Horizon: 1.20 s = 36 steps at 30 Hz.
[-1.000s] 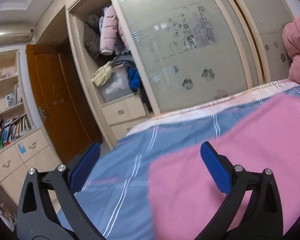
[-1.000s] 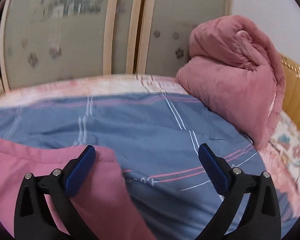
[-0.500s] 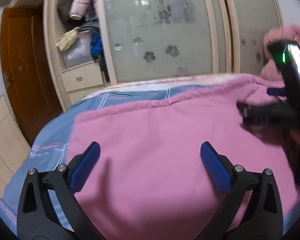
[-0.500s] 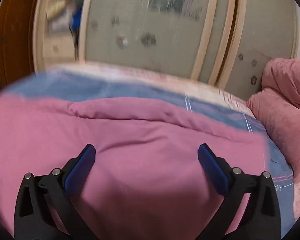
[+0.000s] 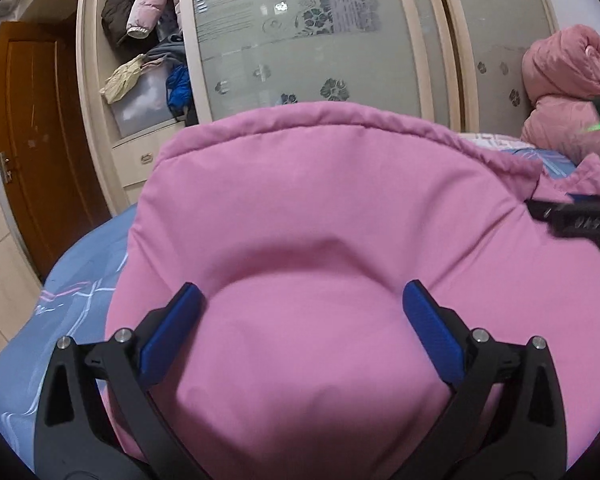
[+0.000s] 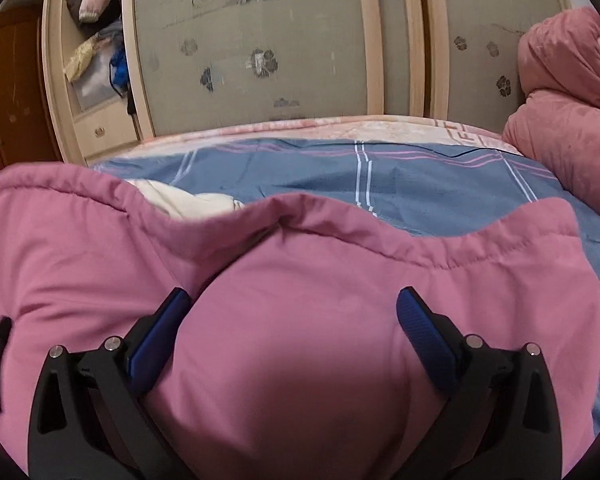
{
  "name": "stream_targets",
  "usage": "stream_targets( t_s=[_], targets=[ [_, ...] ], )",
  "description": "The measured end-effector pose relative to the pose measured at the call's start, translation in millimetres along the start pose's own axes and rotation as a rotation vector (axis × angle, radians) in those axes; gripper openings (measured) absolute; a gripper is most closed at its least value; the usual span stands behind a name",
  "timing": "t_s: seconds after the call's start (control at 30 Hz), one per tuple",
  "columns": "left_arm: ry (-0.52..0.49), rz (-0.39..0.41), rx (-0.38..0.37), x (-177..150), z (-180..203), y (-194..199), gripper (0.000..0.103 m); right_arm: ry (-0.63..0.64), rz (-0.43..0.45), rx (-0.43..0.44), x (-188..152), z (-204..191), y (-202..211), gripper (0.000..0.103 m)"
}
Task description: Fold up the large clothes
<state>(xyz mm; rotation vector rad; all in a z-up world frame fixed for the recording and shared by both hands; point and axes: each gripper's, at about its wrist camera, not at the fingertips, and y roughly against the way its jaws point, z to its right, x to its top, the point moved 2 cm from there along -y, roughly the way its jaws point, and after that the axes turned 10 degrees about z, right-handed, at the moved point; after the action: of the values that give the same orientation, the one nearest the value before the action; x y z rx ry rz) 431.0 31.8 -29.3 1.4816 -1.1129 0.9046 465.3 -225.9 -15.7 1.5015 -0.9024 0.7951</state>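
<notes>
Bed [image 6: 399,176] with blue plaid sheet; pink garment [image 5: 319,208] bunched on it, cream lining [image 6: 180,200] peeking. Left tool [image 5: 301,312] spread apart over pink fabric. Right tool [image 6: 294,316] likewise apart, nothing clamped.

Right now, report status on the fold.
Left claw open, right claw open, both over the pink garment. Garment bunched on blue bedsheet. Nothing in the way.

pink garment [image 5: 319,208] plain | bedsheet [image 6: 379,176] beyond it blue, white-and-pink stripes | quilt [image 6: 559,120] salmon pink | wardrobe door [image 5: 300,40] grey, flower print | gripper pads [image 5: 431,332] blue
</notes>
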Motion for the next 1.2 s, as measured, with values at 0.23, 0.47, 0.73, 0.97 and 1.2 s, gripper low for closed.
stream_targets(
  t_s=[0.23, 0.47, 0.73, 0.97, 1.2],
  targets=[
    [0.060, 0.014, -0.062, -17, -26, 114, 0.101, -0.064, 0.244, 0.088, -31, 4, 186, 0.102],
    [0.183, -0.046, -0.144, -30, -26, 222, 0.101, -0.063, 0.112, -0.011, -98, -9, 299, 0.102],
    [0.052, 0.052, -0.087, -39, 9, 288, 0.101, 0.005, 0.086, -0.044, -119, -40, 333, 0.102],
    [0.080, 0.042, -0.076, -35, 9, 291, 0.101, 0.050, 0.085, -0.001, -120, -53, 346, 0.102],
    [0.072, 0.098, 0.009, -32, 10, 302, 0.101, 0.042, 0.069, -0.023, -124, -46, 346, 0.102]
  ],
)
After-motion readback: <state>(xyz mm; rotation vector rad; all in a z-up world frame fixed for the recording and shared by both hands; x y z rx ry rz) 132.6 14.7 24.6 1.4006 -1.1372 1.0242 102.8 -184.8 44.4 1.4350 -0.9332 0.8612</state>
